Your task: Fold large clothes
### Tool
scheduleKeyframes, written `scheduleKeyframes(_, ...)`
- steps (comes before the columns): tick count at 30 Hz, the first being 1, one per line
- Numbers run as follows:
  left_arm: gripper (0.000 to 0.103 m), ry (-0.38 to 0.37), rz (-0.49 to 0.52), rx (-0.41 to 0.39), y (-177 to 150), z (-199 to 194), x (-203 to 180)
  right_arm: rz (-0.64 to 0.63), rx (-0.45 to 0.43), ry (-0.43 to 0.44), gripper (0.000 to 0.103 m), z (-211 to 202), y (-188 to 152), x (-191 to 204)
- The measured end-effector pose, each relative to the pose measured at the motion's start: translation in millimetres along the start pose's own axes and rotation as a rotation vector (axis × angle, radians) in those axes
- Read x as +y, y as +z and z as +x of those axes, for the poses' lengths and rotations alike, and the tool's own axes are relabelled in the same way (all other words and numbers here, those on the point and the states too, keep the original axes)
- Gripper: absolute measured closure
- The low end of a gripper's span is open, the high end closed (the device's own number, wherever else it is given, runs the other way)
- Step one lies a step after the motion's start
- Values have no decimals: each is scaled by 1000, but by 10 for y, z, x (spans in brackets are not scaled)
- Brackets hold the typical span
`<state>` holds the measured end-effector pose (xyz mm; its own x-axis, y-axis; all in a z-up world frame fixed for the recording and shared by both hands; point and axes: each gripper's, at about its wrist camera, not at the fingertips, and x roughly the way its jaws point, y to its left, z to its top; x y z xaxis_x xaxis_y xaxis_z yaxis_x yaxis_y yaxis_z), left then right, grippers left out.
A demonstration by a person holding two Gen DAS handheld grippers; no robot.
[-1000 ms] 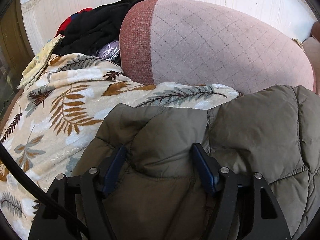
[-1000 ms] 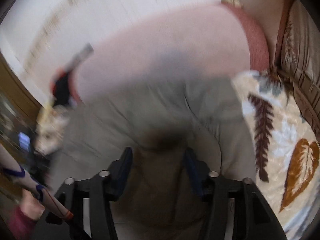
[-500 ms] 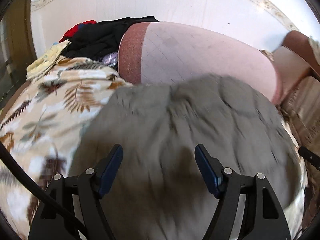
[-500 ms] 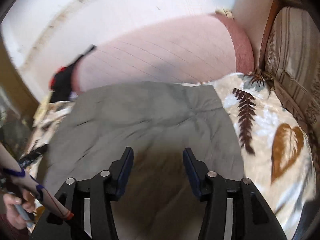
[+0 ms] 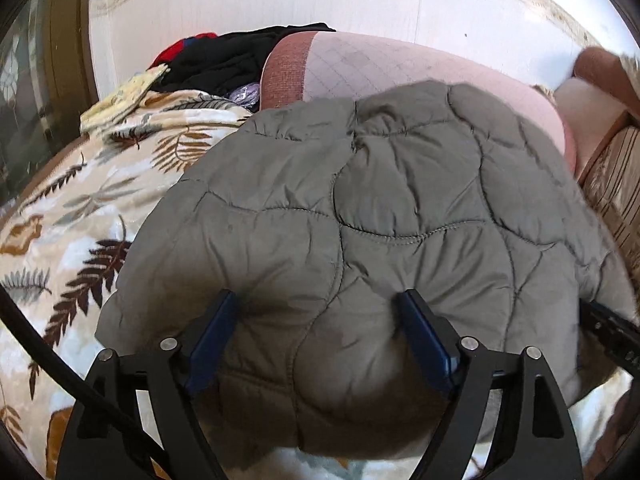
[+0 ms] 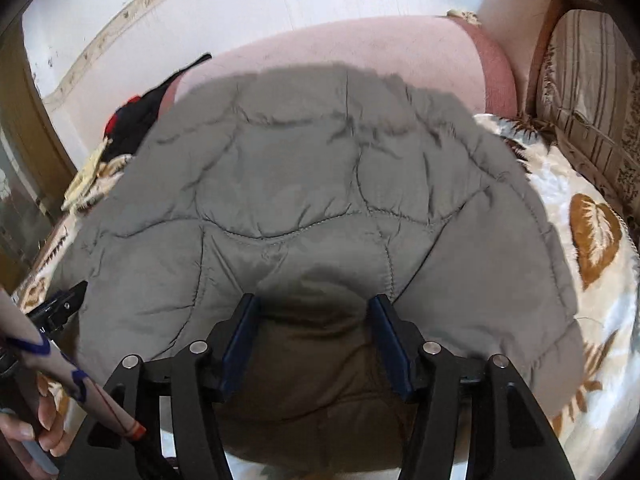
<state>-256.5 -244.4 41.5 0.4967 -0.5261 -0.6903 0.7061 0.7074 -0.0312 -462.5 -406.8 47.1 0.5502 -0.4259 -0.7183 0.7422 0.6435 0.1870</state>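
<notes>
An olive quilted puffer jacket (image 5: 400,184) lies folded in a rounded heap on a leaf-patterned blanket (image 5: 80,240). My left gripper (image 5: 318,316) sits at the heap's near edge. Its jaws are opening wide, and puffy fabric still bulges between the blue pads. In the right wrist view the same jacket (image 6: 320,168) fills the middle. My right gripper (image 6: 312,312) is at its near edge too, its jaws also opening around a dark fold of fabric. The jacket's underside and sleeves are hidden.
A pink quilted bolster (image 5: 380,68) lies behind the jacket against the white wall. Dark and red clothes (image 5: 224,60) are piled at the back left. A striped sofa back (image 6: 588,92) rises on the right. A hand (image 6: 24,432) shows at the lower left.
The jacket has been carried over into a compact heap, and both grippers have moved across with it. Both sets of jaws stand wider, and the pinched fabric has loosened.
</notes>
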Motion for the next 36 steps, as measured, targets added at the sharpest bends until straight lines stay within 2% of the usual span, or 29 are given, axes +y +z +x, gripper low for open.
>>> scheduleKeyframes(2,19,32,46,-12,10,44,-78,-17,4,-14,40,32,-9,26)
scheduleKeyframes(7,19,33,56,-24,40,99,-93,-33,20,-24,38,92,0,48)
scheduleKeyframes(12,19,49,62,-54,21,71,-102,-23,-9,-5,38,-3,22,14)
scheduleKeyframes(14,19,57,64,-61,12,59,-119,6,-59,33,37,-167,79,-5)
scheduleKeyframes(16,19,64,65,-70,1,48,-131,-22,-172,-26,37,-419,173,-1)
scheduleKeyframes(18,19,69,68,-77,-10,43,-140,-19,-205,-79,35,-471,203,-65)
scheduleKeyframes(21,19,72,72,-81,-15,39,-144,63,-142,-123,35,-303,185,-312)
scheduleKeyframes(24,19,73,78,-84,-15,44,-147,120,-57,-108,35,-84,130,-470)
scheduleKeyframes(29,19,77,82,-87,-18,50,-151,63,-57,-156,33,-8,83,-353)
scheduleKeyframes(36,19,82,89,-91,-15,47,-157,53,-58,-166,32,5,43,-324)
